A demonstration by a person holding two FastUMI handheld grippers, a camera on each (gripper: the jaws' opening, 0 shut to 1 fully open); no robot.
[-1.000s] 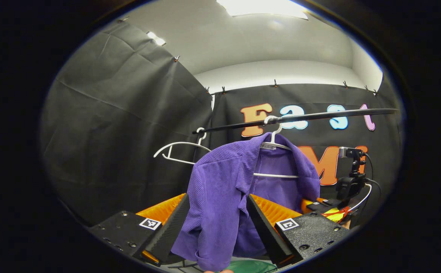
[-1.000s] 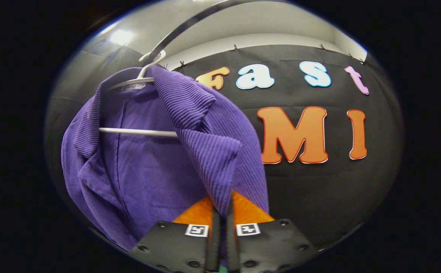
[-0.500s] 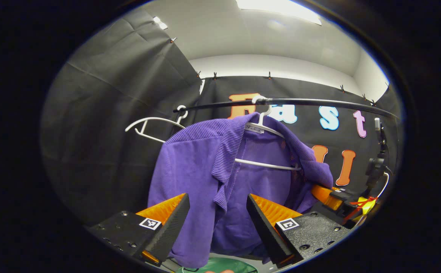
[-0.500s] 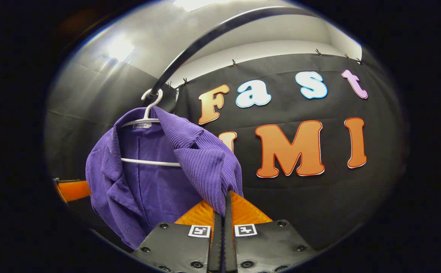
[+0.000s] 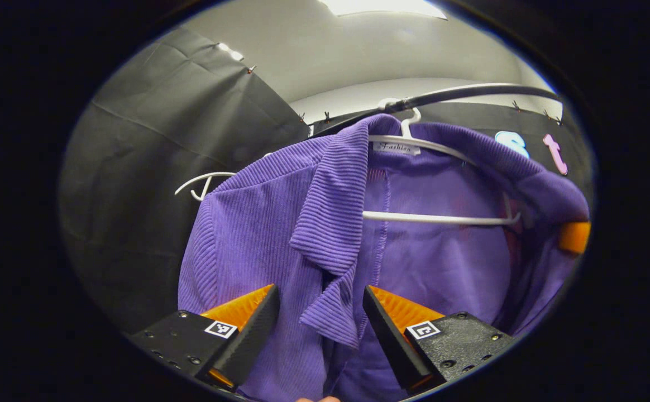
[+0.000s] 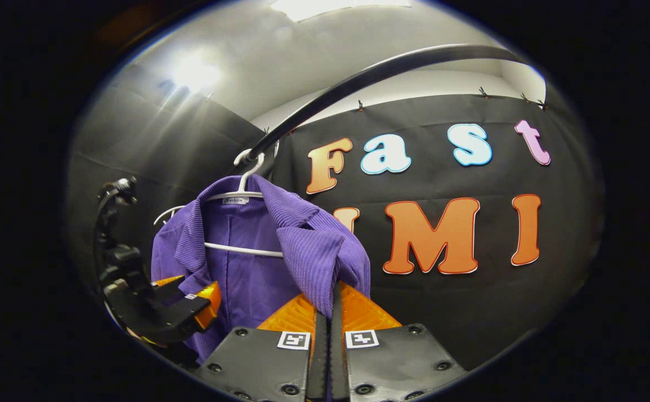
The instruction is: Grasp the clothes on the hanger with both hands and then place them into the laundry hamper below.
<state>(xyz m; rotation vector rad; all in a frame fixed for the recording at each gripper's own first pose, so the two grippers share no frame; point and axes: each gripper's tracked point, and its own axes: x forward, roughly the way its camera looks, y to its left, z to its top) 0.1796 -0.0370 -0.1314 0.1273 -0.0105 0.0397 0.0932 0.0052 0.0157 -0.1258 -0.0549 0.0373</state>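
One purple ribbed jacket (image 5: 258, 223) with a wide notched collar hangs on one white plastic hanger (image 5: 442, 219), whose hook sits over a single dark metal rail (image 5: 470, 94) running across the top of the booth; a second white hanger (image 5: 202, 181) hangs bare on the same rail, just beyond the jacket's shoulder on the left of the left gripper view. The jacket is open at the front, so the hanger's crossbar and the smoother purple lining show between its two lapels, and a small white label sits at the neck under the hook. In the left gripper view the left gripper (image 5: 320, 304) has its fingers spread wide, one on each side of the near lapel's drooping corner, with cloth lying between them; whether either finger touches the cloth cannot be told. In the right gripper view the right gripper (image 6: 330, 312) is closed tight, and the jacket's (image 6: 247, 268) other front edge runs down into the narrow slit between its two fingers, pinched there. The same view shows the left gripper (image 6: 191, 304) farther off at the lower left, up against the jacket's far side, below the hanger (image 6: 241, 250) and the rail (image 6: 369, 75). No hamper is seen from these angles.
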